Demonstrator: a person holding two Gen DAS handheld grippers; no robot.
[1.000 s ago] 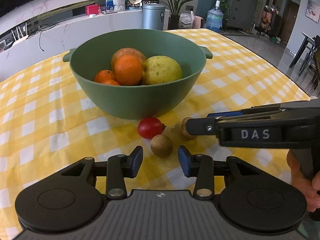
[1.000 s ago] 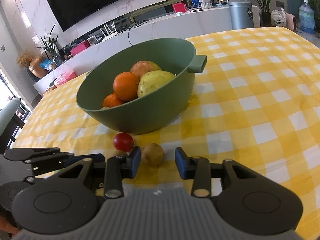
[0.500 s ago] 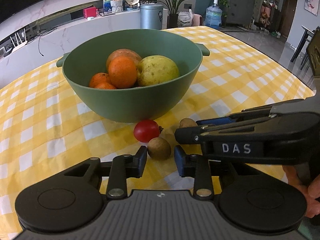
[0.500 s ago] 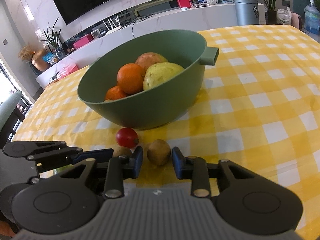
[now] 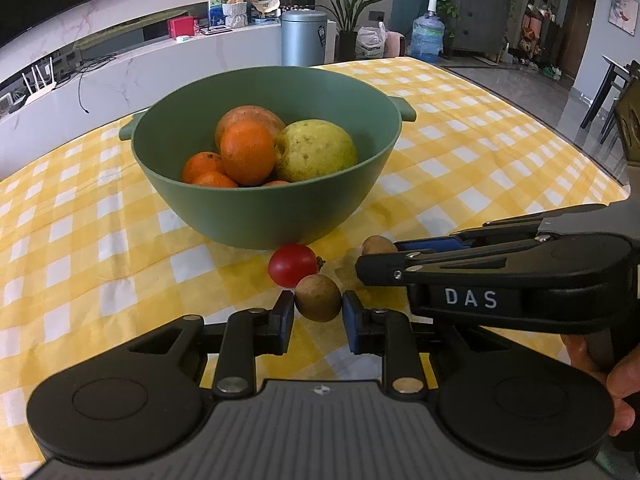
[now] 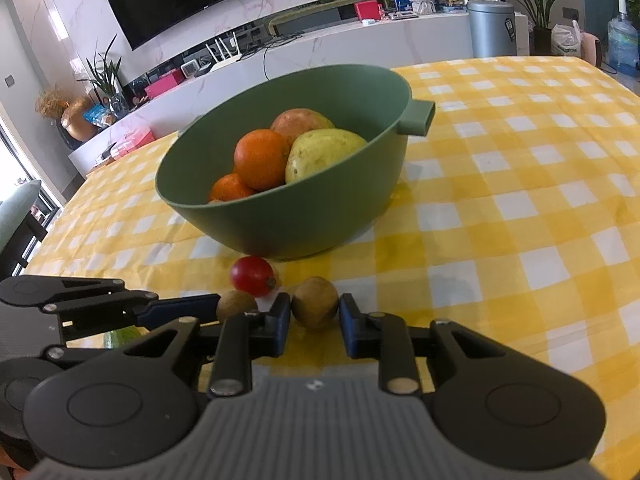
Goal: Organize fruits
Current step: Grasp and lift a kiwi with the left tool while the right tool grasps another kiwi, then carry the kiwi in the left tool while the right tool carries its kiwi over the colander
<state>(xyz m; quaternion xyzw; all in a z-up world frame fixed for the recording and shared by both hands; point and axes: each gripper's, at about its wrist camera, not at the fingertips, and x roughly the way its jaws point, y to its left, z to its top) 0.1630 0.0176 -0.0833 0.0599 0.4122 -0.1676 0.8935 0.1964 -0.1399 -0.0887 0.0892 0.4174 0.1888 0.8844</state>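
Note:
A green bowl (image 5: 256, 208) (image 6: 304, 216) holds oranges (image 5: 247, 152), a yellow-green fruit (image 5: 316, 151) and a reddish fruit. In front of it on the yellow checked cloth lie a red cherry tomato (image 5: 293, 265) (image 6: 252, 276) and two small brown fruits. My left gripper (image 5: 318, 316) has its pads against the sides of the near brown fruit (image 5: 318, 298) (image 6: 236, 305). My right gripper (image 6: 314, 316) (image 5: 362, 266) has its pads against the other brown fruit (image 6: 314, 302) (image 5: 378, 245). Both fruits sit at table level.
The table's cloth (image 5: 480, 160) stretches far right and left of the bowl. Beyond the table stand a white counter (image 5: 160, 68), a grey bin (image 5: 303, 36) and a water bottle (image 5: 428, 38). A green object (image 6: 120, 336) peeks under the left gripper.
Both grippers have moved forward and narrowed, each closing around its own brown fruit. The bowl and tomato have not moved.

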